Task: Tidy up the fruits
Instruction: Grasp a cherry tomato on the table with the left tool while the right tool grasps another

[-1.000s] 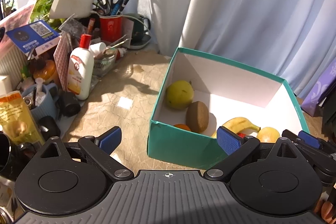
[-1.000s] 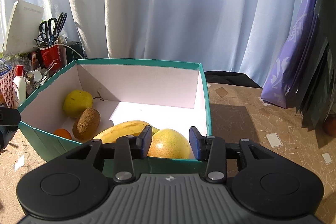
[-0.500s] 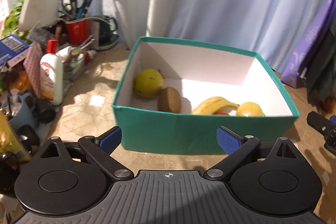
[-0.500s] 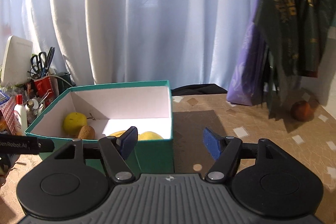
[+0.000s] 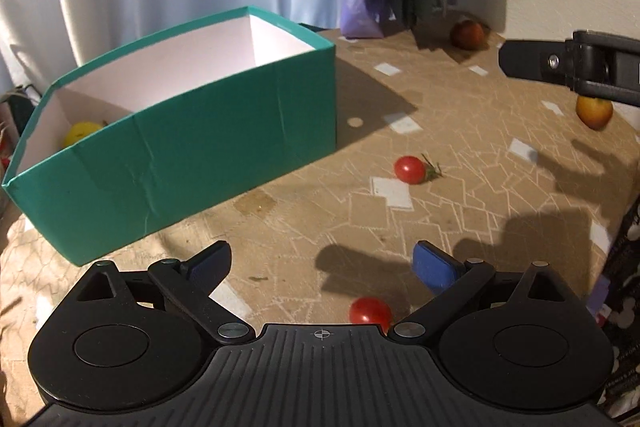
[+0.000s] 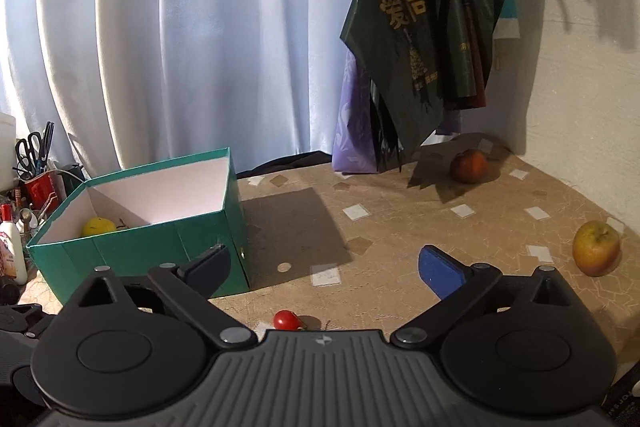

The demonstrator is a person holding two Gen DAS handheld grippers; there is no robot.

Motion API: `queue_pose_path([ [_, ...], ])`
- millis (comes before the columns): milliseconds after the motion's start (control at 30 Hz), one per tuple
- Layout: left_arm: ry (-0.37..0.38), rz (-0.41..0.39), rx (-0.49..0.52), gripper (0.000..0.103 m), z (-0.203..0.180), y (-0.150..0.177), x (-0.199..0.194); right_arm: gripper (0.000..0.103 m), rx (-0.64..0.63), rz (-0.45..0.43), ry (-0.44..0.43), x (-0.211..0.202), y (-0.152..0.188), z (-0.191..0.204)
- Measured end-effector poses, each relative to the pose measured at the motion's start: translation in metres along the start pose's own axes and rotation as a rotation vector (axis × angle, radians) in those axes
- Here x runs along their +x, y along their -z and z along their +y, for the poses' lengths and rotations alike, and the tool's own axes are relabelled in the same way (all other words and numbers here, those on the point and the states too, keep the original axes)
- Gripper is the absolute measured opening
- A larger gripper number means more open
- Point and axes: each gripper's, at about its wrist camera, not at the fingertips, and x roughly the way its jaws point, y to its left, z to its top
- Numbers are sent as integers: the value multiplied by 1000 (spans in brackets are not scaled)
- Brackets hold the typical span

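A teal box [image 5: 180, 147] with white inside stands on the table; a yellow fruit [image 5: 82, 133] shows in it, also in the right wrist view [image 6: 98, 227]. Two cherry tomatoes lie on the table, one right of the box [image 5: 409, 169] and one just under my left gripper [image 5: 370, 311]. A yellow-red apple [image 6: 596, 247] and a dark red fruit [image 6: 468, 166] lie at the right. My left gripper [image 5: 322, 265] is open and empty. My right gripper [image 6: 324, 263] is open and empty, above a tomato [image 6: 286, 319].
Dark and purple bags [image 6: 420, 39] hang at the back right by the wall. A red cup with scissors [image 6: 36, 183] and a white bottle [image 6: 12, 251] stand left of the box. White curtains close off the back. The right gripper's body [image 5: 580, 67] shows at the right.
Both grippers have swung right, away from the box, toward the loose fruits. The right gripper let go of the yellow fruit in the box and opened wide.
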Motion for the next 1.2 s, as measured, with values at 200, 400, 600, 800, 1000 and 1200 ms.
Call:
queue_pose_path([
  [200, 23, 24, 80, 102, -22, 11, 1, 103, -38, -15, 32, -14, 8, -7],
  [400, 89, 65, 41, 102, -28, 20, 7, 103, 38, -21, 18, -22, 13, -19],
  [600, 69, 71, -15, 102, -29, 24, 12, 103, 28, 14, 30, -22, 19, -22],
  [800, 48, 113, -45, 80, -29, 25, 20, 103, 47, 37, 40, -21, 22, -30],
  [1000, 4, 114, -53, 68, -31, 25, 21, 103, 59, 54, 45, -18, 24, -36],
  [1200, -8, 114, -70, 37, -29, 25, 18, 103, 50, 63, 29, -13, 24, -36],
])
